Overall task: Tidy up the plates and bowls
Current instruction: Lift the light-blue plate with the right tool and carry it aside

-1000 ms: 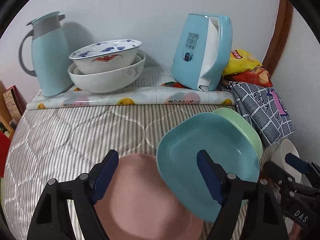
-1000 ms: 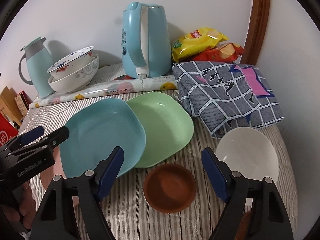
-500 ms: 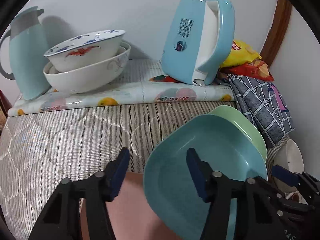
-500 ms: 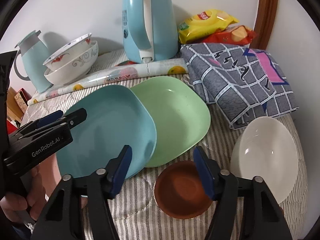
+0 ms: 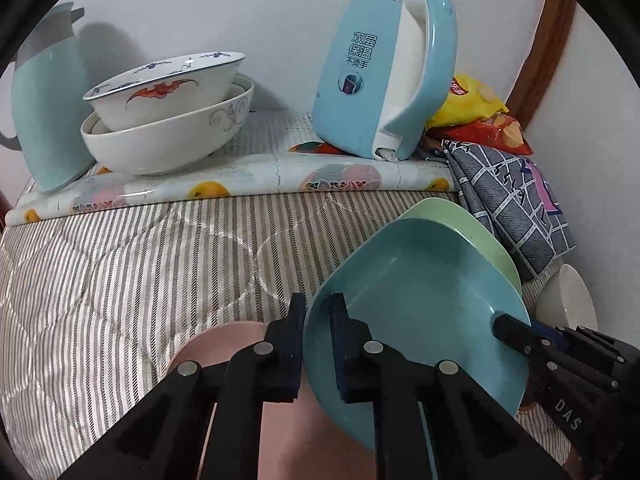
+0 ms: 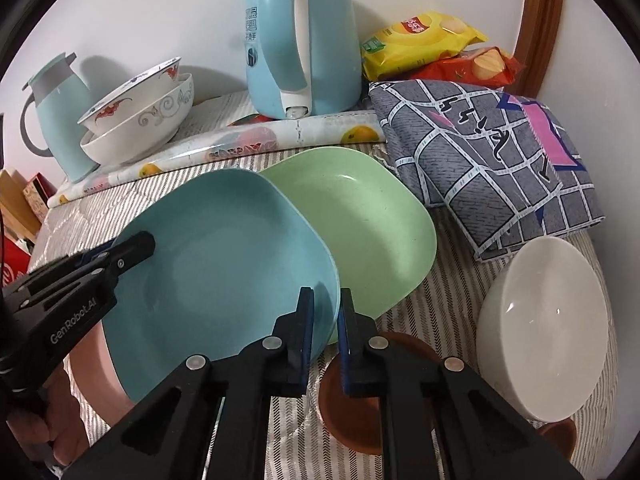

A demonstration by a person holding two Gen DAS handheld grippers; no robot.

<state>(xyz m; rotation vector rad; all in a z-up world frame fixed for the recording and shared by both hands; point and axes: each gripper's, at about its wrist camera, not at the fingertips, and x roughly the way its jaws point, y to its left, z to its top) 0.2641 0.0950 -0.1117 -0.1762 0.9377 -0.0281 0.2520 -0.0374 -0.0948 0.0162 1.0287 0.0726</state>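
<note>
Both tools have just been closing, and each now has the blue plate's rim between its pads where a second ago the jaws stood wide over the dishes. Seen from its own camera, the left tool (image 5: 318, 340) pinches the near left edge of the blue plate (image 5: 420, 312); the right tool (image 6: 325, 328) pinches the plate's near right edge (image 6: 224, 264), with one pad inside the rim and one outside. From the right wrist view the left tool (image 6: 132, 246) reaches in from the left onto the plate's far side.

That plate sits tilted, overlapping the green plate (image 6: 360, 224) behind it and partly covering a pink plate (image 5: 224, 344) beneath. A small brown dish (image 6: 352, 400) lies under the right tool, and a plain white bowl (image 6: 548, 328) rests just to its right on the striped quilted surface (image 5: 120, 272).

Farther back, two patterned bowls (image 5: 168, 120) are nested between a pale blue thermos jug (image 5: 44, 108) and a blue electric kettle (image 5: 380, 76). A folded checked cloth (image 6: 492, 160) and snack packets (image 6: 424, 40) lie by the wall.
</note>
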